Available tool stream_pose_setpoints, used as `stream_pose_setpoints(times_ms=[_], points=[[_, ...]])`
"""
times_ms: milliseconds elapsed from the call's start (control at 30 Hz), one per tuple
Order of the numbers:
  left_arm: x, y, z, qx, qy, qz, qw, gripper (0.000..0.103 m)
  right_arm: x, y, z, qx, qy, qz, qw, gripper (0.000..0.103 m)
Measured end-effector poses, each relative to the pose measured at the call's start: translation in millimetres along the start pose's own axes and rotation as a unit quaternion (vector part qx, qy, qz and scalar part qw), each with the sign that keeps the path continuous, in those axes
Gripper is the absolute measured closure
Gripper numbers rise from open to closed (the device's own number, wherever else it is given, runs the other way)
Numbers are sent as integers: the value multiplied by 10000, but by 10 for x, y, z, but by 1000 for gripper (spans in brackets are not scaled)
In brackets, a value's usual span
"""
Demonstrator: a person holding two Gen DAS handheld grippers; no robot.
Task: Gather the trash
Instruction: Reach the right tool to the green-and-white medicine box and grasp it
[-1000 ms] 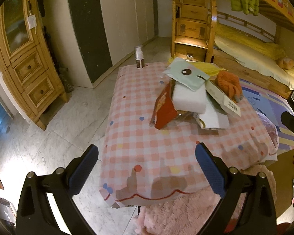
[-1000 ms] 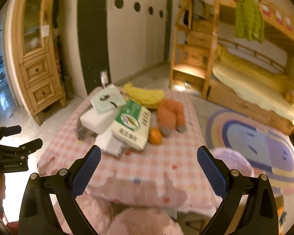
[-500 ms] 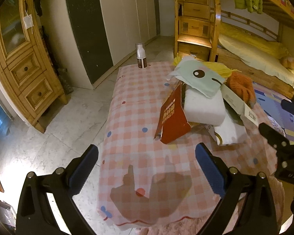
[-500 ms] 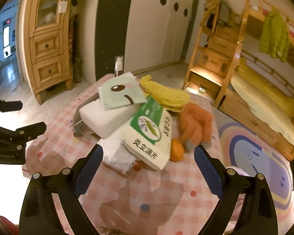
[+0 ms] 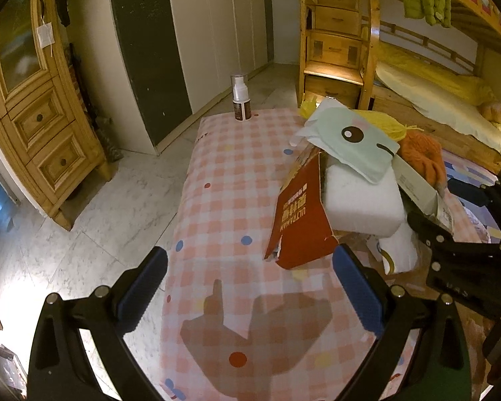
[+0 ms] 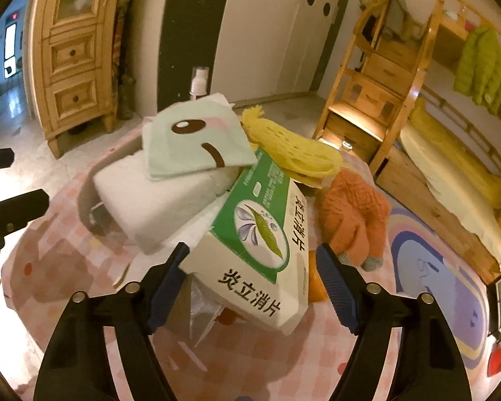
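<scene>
The right gripper [image 6: 252, 264], at the lower centre of the right wrist view, has its blue-padded fingers [image 6: 335, 284] spread wide, one on each side of the near end of a white and green cardboard medicine box [image 6: 260, 247]; whether the pads touch the box cannot be told. The box tilts up against a white foam block [image 6: 157, 200], which carries a pale green square cloth with a cartoon face [image 6: 193, 137] on top. Behind the box, toward the upper centre of the frame, lies a yellow knitted piece [image 6: 290, 143], and to the right an orange fuzzy plush toy [image 6: 354, 220]. An orange round fruit [image 6: 315, 284] shows just beside the box's right edge.

The left gripper [image 5: 250, 287], at the bottom of the left wrist view, is also spread wide and holds nothing, hanging over the pink checked tablecloth [image 5: 230, 193]. Just above its right finger stands a torn red cardboard packet [image 5: 300, 220], leaning on the foam block at centre right. A white spray bottle with a brown label [image 5: 241, 97] stands upright at the far edge of the cloth, upper centre, well apart from the pile.
</scene>
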State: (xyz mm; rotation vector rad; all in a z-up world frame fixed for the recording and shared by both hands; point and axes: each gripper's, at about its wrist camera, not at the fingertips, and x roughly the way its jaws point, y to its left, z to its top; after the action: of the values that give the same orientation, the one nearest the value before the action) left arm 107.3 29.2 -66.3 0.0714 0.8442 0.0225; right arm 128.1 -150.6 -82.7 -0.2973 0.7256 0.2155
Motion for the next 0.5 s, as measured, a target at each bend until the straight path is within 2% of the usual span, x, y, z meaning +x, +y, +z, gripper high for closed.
stream_pose_setpoints(times_ms=[67,200,267,333,500], points=[[2,-14,-6,17,21,-24,10000,7,13,8,2,-4,7,-52,10000,42],[-30,-42,-16,82,7,-37,10000,7,-78,-24,5,-29,-125,-140,9998,54],[-57,-54,-17,103,-18,-41,9999,7,-137,-60,21,68,-197,-162,9997,67],[-92,-72,-21,120,-47,-45,9999,7,-229,-140,26,261,-280,-122,9992,74],[-164,-146,-12,198,-120,-73,9997,7,-473,-468,21,1027,-562,-27,9931,81]])
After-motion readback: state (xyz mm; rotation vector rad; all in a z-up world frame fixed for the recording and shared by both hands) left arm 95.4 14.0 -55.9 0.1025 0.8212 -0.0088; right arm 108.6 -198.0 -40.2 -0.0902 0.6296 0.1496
